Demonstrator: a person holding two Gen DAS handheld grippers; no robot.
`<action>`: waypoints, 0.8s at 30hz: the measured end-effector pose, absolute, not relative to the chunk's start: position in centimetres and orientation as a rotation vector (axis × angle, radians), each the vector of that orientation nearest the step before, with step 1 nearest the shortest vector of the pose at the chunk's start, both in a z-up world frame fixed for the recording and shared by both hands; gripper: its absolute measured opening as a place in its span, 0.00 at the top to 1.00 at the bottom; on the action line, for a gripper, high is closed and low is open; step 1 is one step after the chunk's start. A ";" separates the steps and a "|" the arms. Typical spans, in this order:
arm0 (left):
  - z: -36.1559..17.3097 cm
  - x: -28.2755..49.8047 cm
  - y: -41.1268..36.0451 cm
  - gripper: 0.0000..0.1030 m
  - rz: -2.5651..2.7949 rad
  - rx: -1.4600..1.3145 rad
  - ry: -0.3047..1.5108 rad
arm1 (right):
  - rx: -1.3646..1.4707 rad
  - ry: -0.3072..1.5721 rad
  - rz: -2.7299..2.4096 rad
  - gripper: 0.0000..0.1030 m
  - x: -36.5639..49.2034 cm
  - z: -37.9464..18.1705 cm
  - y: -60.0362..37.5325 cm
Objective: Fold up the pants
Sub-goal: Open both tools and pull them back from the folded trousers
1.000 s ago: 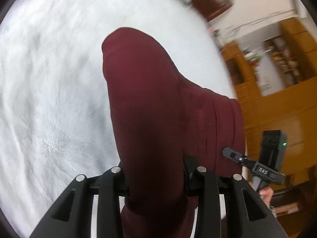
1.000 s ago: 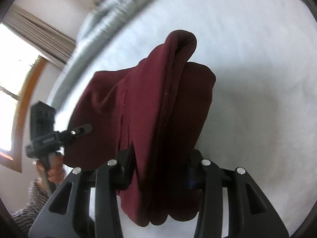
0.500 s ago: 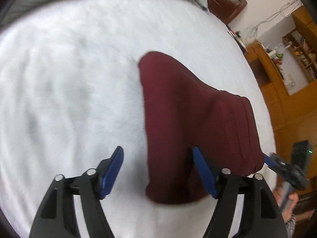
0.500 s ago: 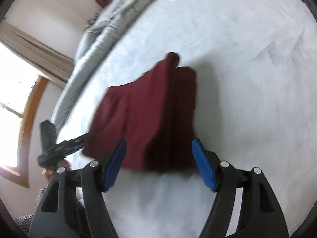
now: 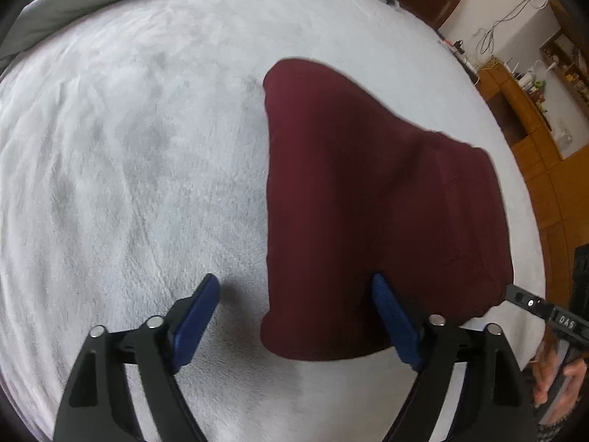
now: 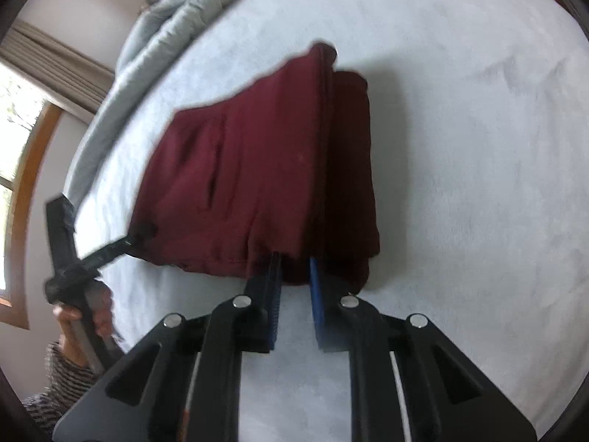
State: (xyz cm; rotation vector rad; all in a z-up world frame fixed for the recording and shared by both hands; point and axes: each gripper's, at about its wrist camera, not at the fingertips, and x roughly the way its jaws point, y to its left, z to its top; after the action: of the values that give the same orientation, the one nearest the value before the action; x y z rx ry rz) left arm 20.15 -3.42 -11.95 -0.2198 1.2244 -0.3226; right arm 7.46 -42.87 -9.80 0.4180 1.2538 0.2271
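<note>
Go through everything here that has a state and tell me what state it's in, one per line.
Maroon pants: folded into a compact stack, lying flat on the bed.
Left tongs: open wide, holding nothing.
Right tongs: nearly closed at the pants' near edge; grip unclear.
White blanket: spread out, lightly rumpled.
Grey duvet: bunched along the bed's edge.

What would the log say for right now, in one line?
pants: folded, flat on white bed | left gripper: jaws wide open, at near edge | right gripper: jaws almost closed at edge, grip unclear
</note>
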 end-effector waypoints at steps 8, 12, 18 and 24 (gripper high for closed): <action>-8.3 17.5 -3.4 0.15 -0.242 -0.123 1.147 | 0.307 1.153 0.160 0.39 5.1 -6.4 -41.3; -5.5 15.1 -4.8 0.04 -0.212 -0.002 1.088 | 0.170 1.088 0.073 0.17 2.6 -3.9 -39.0; -3.0 13.0 -6.0 0.04 -0.187 0.047 1.039 | 0.127 1.083 0.024 0.12 1.2 -3.0 -36.7; -2.6 12.5 -5.8 0.04 -0.154 0.042 1.069 | 0.167 1.088 0.006 0.08 0.3 -2.6 -35.6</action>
State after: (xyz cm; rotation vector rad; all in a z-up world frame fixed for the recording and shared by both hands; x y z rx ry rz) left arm 12.47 -5.81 -2.65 0.0419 1.0685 -0.1539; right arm 0.31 -35.62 -2.63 0.1668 1.0880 0.0061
